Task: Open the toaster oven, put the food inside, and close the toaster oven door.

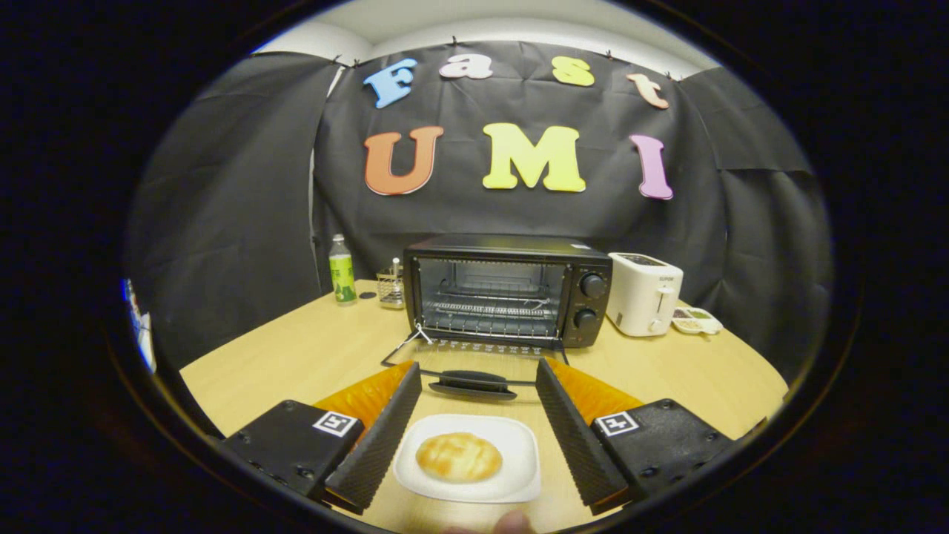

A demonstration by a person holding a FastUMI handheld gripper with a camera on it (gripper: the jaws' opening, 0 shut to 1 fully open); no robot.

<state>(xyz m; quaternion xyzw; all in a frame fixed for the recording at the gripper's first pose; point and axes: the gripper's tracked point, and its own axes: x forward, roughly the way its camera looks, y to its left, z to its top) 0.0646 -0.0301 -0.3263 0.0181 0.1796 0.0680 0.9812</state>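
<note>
Claw (478,415): its two fingers stood wide apart, clamped on nothing, the plate lying between them without either finger pressing on it.
Toaster oven (508,291): on the bench beyond the fingers, door (474,363) already swung down flat toward the claw, wire rack visible inside, cavity bare.
Door handle (473,384): dark bar at the door's near edge, just ahead of the fingertips and just beyond the plate.
Food: a round, golden bun (458,457) sat in the middle of a white plate (519,475) on the bench (282,356).
Handling, as a guess: the bun looked soft and light, easy to crush or dent; the plate looked stiff, smooth and possibly slippery, and would chip if dropped.
Where to hold: probably the plate's rim, pinched at one edge and kept level so the bun would not roll off.
Stage: opening seemed done; loading and closing not yet done.
Nearby: a white toaster (643,293) just beside the oven, a green bottle (342,271) and a small wire basket (390,285) on its other side.
</note>
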